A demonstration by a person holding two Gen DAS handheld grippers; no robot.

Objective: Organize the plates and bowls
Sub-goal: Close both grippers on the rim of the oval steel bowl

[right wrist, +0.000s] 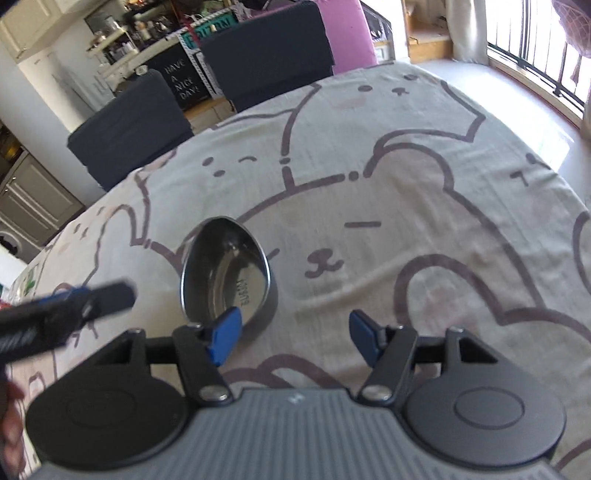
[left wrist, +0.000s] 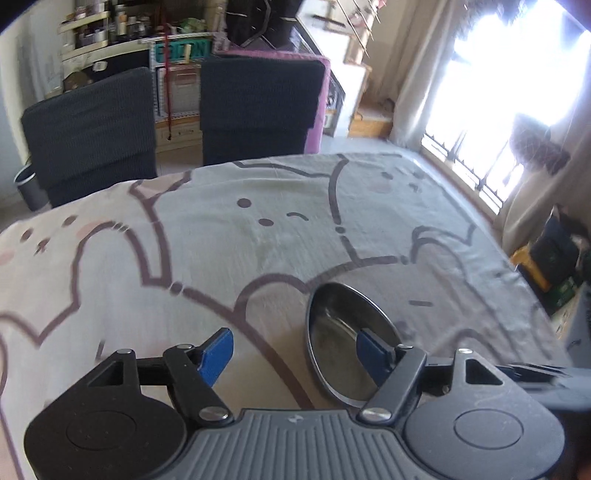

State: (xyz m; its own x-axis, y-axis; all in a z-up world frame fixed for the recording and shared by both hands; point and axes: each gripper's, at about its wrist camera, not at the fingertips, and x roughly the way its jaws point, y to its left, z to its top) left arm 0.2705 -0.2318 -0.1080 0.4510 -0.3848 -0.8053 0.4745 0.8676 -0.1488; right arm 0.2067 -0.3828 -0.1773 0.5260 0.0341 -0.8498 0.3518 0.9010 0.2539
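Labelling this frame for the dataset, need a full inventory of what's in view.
steel bowl: 1, silver, on the tablecloth, ahead of both grippers, nothing in it
tablecloth: 1, pale grey with cartoon animal outlines, covering the table
chairs: 2, dark, at the table's far side
pink cover: 1, behind the chairs
shelves: cluttered, back wall
window: bright, barred, far right
left gripper: black, blue fingers, open, holding nothing
right gripper: same, open, holding nothing

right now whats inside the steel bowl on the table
Nothing shows inside the steel bowl, only bare metal with stamped lettering. The near part is covered by the right gripper's blue finger.
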